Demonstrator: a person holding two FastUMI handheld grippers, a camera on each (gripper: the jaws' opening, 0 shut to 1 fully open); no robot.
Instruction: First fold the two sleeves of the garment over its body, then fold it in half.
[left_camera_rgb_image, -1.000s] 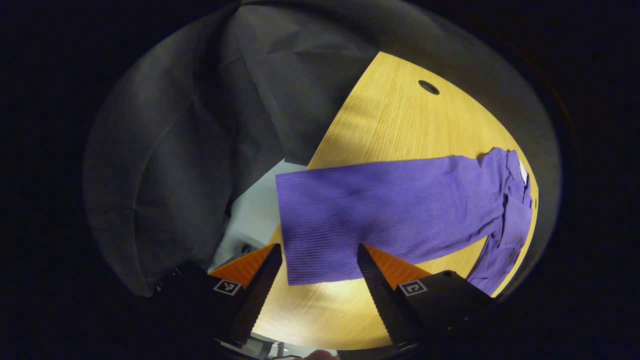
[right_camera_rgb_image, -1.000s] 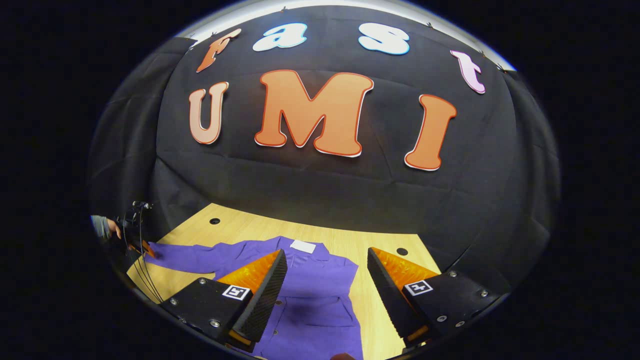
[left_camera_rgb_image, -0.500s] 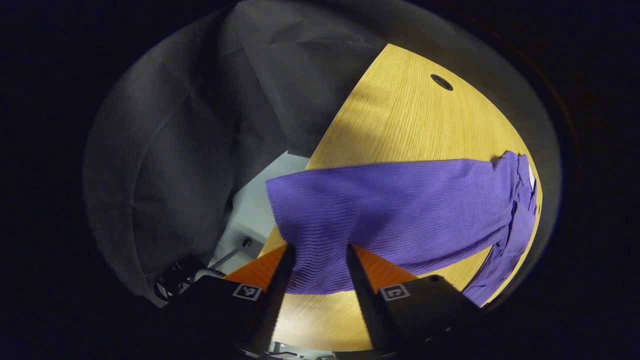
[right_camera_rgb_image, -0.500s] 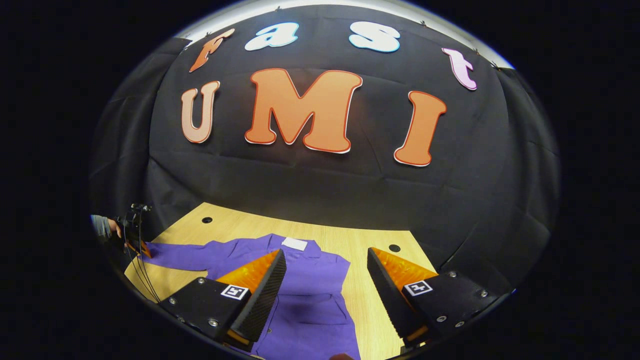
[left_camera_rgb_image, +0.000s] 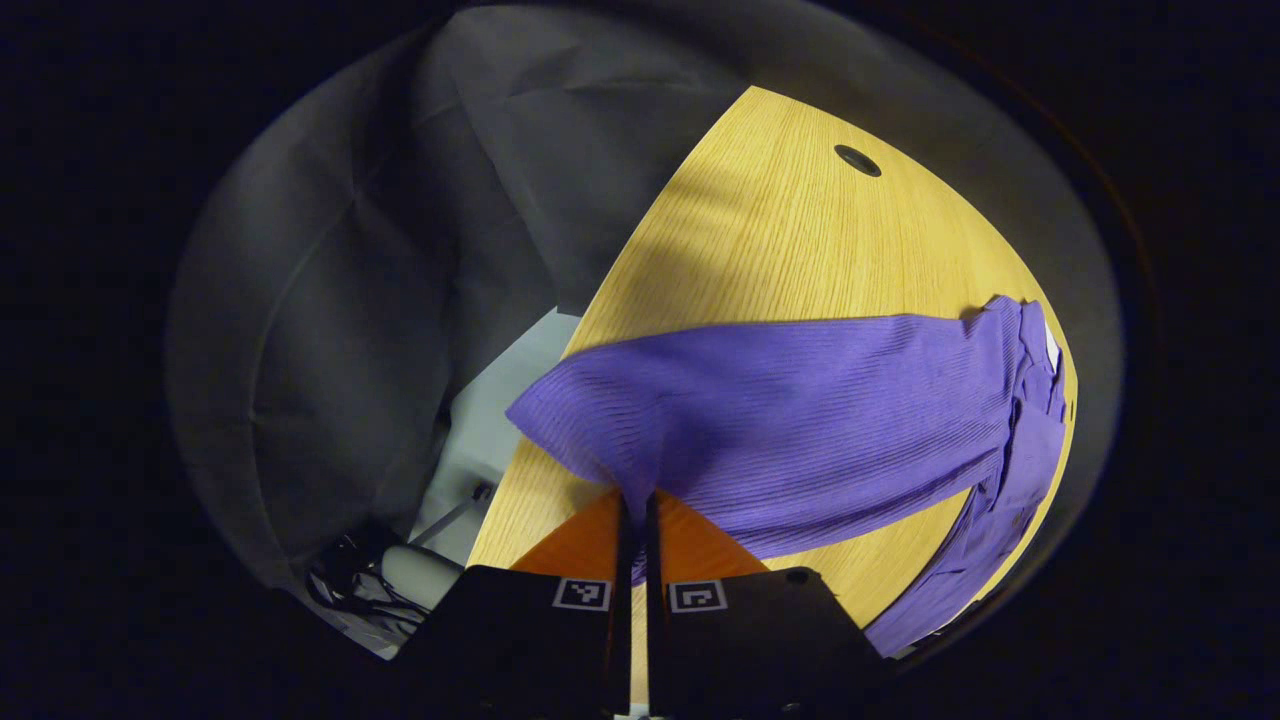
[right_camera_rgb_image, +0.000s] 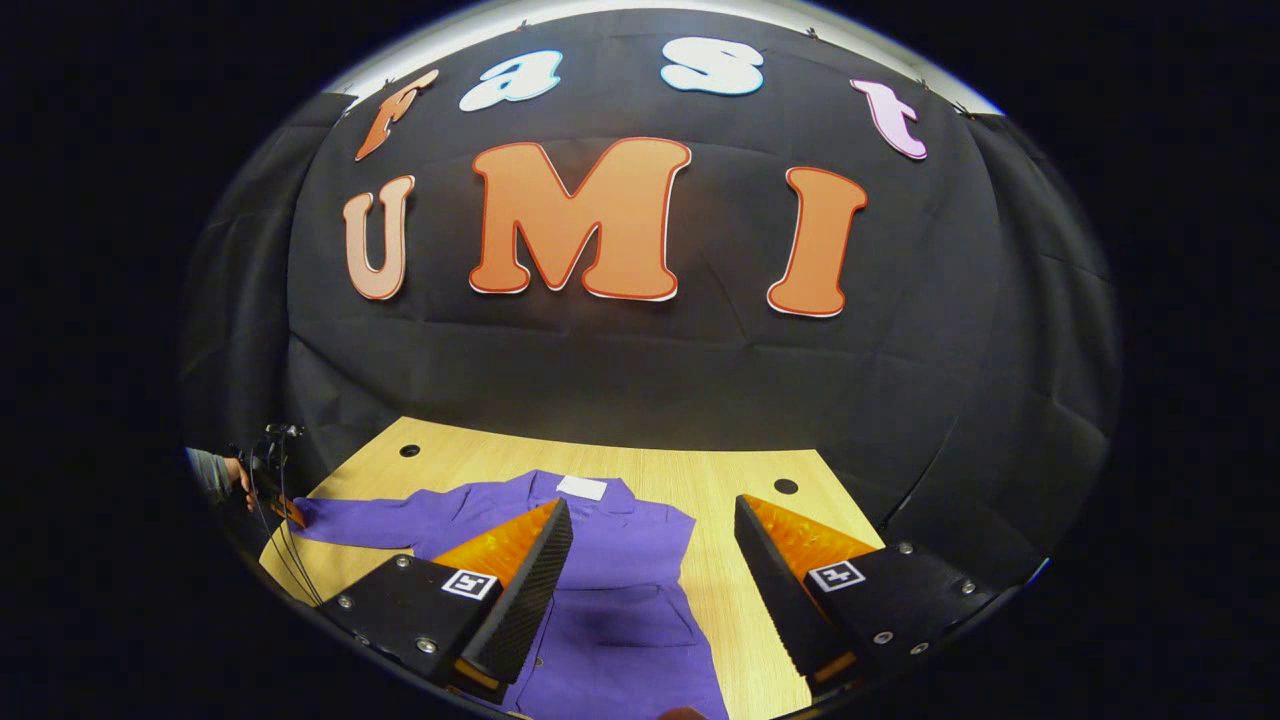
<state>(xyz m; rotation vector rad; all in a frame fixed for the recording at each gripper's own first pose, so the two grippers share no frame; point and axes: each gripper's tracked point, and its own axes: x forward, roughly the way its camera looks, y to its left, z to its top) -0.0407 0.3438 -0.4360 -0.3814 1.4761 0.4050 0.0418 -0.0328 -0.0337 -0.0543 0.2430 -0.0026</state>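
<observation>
Purple ribbed garment (left_camera_rgb_image: 820, 420) on wooden table (left_camera_rgb_image: 780, 250); left gripper (left_camera_rgb_image: 632, 515) clamped on sleeve cuff (left_camera_rgb_image: 590, 430); right gripper (right_camera_rgb_image: 650, 560) wide apart, holding nothing.

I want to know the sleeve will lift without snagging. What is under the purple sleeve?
Bare wooden table shows around the purple sleeve, which lies on it; its cuff end is pinched in the left gripper. Whatever sits directly beneath the cloth is covered.
</observation>
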